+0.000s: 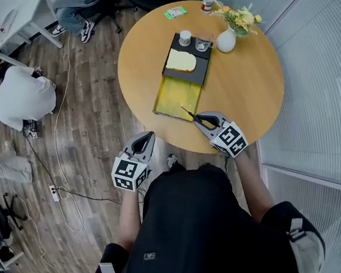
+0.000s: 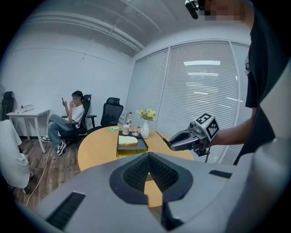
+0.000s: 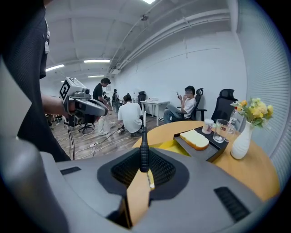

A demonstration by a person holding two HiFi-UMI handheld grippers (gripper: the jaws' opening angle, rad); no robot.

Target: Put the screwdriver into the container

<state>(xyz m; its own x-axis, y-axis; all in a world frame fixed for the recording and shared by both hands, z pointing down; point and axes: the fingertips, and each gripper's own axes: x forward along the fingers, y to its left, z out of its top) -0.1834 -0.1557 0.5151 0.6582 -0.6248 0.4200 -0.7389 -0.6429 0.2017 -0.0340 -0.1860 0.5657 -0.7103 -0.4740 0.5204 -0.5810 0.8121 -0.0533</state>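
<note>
A black-handled screwdriver [image 1: 190, 113] sticks out of my right gripper [image 1: 200, 119], which is shut on its handle [image 3: 144, 152]; the thin shaft [image 3: 144, 119] points ahead. It hovers over the near edge of the round wooden table [image 1: 244, 87], with the tip just short of the near end of the yellow container [image 1: 177, 95]. That container [image 3: 170, 146] lies open and looks empty. My left gripper [image 1: 145, 142] hangs over the floor just off the table's near-left edge, its pads [image 2: 136, 170] meeting at the tips with nothing between them.
A black tray [image 1: 202, 68] behind the container carries a bread slice [image 1: 181, 60], a cup [image 1: 185, 37] and a glass [image 1: 203, 41]. A white vase with flowers [image 1: 228, 37] and a bottle [image 1: 207, 0] stand further back. People sit at the left; cables [image 1: 62, 176] cross the floor.
</note>
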